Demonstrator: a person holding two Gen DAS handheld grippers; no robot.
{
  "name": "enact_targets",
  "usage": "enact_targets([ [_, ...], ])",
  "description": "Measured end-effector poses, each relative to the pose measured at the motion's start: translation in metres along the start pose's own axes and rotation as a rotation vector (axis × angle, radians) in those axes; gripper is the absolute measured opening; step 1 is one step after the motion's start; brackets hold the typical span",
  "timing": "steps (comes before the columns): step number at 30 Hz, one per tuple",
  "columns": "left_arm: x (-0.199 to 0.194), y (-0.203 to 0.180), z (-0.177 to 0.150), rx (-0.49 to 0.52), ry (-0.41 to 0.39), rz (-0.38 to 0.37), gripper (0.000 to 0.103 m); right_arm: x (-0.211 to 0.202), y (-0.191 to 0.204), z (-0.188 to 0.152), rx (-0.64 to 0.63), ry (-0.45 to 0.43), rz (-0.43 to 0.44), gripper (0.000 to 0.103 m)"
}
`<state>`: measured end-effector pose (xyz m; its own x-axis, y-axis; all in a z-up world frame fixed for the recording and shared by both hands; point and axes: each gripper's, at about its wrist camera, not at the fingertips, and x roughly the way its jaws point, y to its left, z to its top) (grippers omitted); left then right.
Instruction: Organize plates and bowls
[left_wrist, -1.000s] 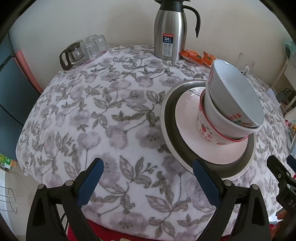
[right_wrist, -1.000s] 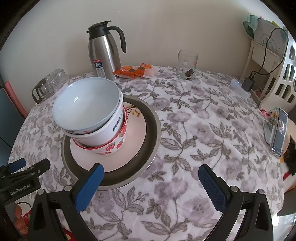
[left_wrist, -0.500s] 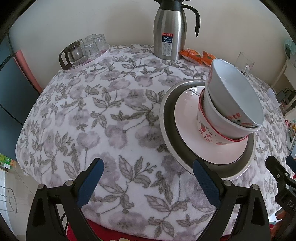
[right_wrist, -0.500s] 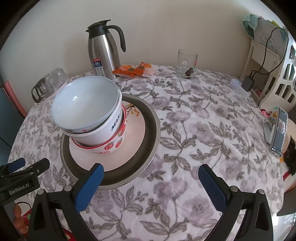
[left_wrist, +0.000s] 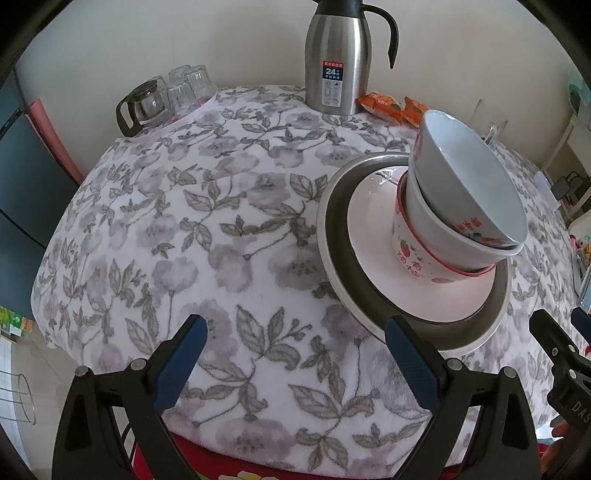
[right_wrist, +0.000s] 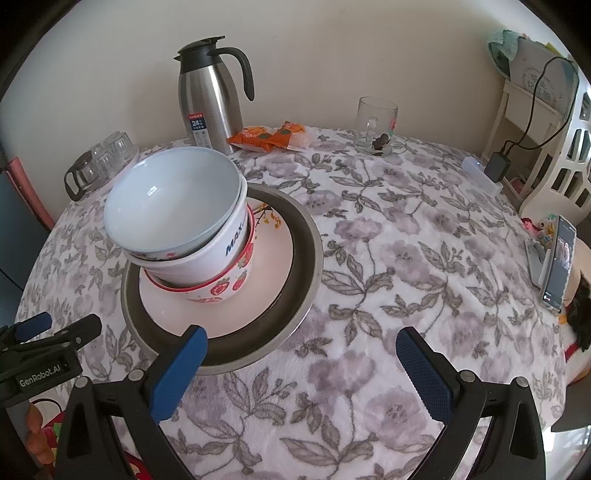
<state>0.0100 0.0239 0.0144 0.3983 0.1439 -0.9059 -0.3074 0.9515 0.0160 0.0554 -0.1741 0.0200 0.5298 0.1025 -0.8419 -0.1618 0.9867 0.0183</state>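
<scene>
A stack stands on the floral tablecloth: a metal plate (left_wrist: 334, 236) (right_wrist: 306, 266) at the bottom, a pink plate (left_wrist: 373, 251) (right_wrist: 273, 269) on it, then a strawberry bowl (left_wrist: 410, 254) (right_wrist: 229, 288), a white bowl (left_wrist: 443, 236) (right_wrist: 218, 254) and a pale blue bowl (left_wrist: 469, 181) (right_wrist: 173, 203) nested on top, leaning. My left gripper (left_wrist: 295, 354) is open and empty near the table's front edge, left of the stack. My right gripper (right_wrist: 303, 362) is open and empty, in front of the stack's right side.
A steel thermos (left_wrist: 338, 62) (right_wrist: 208, 96) stands at the back with orange snack packets (right_wrist: 269, 136) beside it. A glass pot and upturned glasses (left_wrist: 162, 99) sit back left. A glass mug (right_wrist: 375, 125) stands back right. A phone (right_wrist: 557, 266) leans at the right edge.
Both grippers stay open and nearly still. The views drift very slightly; the stack has not moved.
</scene>
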Motion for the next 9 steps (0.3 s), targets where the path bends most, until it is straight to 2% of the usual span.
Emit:
enact_targets([
  [9,-0.0037,-0.0001,0.0000,-0.002,-0.014,-0.015,0.097,-0.0002,0.0001,-0.0001,-0.002,0.002,0.001,0.103],
])
